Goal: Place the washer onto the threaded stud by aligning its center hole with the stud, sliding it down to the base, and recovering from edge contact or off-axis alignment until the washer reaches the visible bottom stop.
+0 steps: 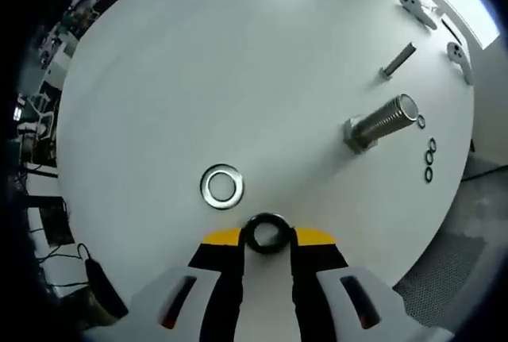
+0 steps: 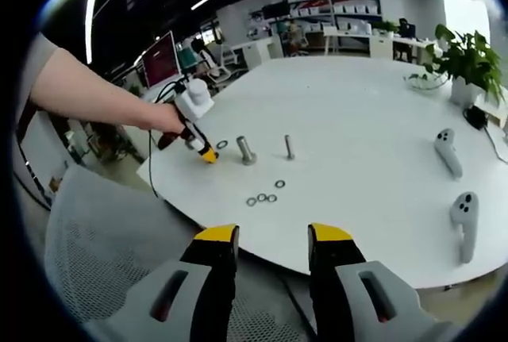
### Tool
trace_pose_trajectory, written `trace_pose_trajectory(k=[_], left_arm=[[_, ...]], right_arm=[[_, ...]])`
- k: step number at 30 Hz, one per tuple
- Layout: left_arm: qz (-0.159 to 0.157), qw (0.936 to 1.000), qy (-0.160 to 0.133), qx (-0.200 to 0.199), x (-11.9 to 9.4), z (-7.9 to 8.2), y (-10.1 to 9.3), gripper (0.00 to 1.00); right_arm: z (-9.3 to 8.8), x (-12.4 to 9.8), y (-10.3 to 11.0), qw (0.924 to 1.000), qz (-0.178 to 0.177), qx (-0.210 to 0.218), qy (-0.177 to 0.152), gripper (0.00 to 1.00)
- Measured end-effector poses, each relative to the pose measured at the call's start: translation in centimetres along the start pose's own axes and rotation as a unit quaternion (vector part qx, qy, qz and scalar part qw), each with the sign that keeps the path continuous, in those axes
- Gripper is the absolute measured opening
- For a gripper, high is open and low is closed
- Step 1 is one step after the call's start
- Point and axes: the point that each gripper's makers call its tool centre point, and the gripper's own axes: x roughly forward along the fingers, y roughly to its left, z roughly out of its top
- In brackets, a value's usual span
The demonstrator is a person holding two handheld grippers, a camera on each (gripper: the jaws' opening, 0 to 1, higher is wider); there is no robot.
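Left gripper view
Left gripper [image 1: 267, 240]: jaws clamped on a dark washer [image 1: 266, 232], pinched by its rim at the yellow tips, hole left free, apparently so it can drop over a stud.
Silver washer [image 1: 221, 186]: flat on the white table [image 1: 238, 56], just beyond and left of the held one, untouched.
Large threaded stud [image 1: 382, 120]: upright on its base, far right of the jaws, well apart from the held washer; alignment not yet begun.
Thin stud [image 1: 398, 60]: farther off, beyond the large one.
Spare rings [image 1: 429, 159]: small dark cluster right of the large stud, near the table edge.

Right gripper view
Right gripper [image 2: 271, 240]: jaws apart, nothing between, hanging off the near table edge above a mesh chair [image 2: 103, 239]; likely parked clear of the work.
Hand with left gripper [image 2: 190, 132]: low at the far-left table edge, yellow tip near the surface, the large stud just right of it.
Controllers [image 2: 456, 191]: two, lying at the right.
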Motion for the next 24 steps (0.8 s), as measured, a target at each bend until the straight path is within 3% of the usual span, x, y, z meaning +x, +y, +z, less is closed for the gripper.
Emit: trace_pose_trajectory(k=[11,24], left_arm=[[-0.008,0.9983,0.022,0.052,0.09,-0.27,-0.42,0.23],[0.000,0.9995,0.000,0.031,0.17,-0.15,-0.20,0.20]], right_arm=[[0.01,0.00,0.07,1.0000,0.000,-0.002,0.000,0.37],[-0.04,0.00,0.11,1.0000,0.001,-0.004,0.002,0.37]])
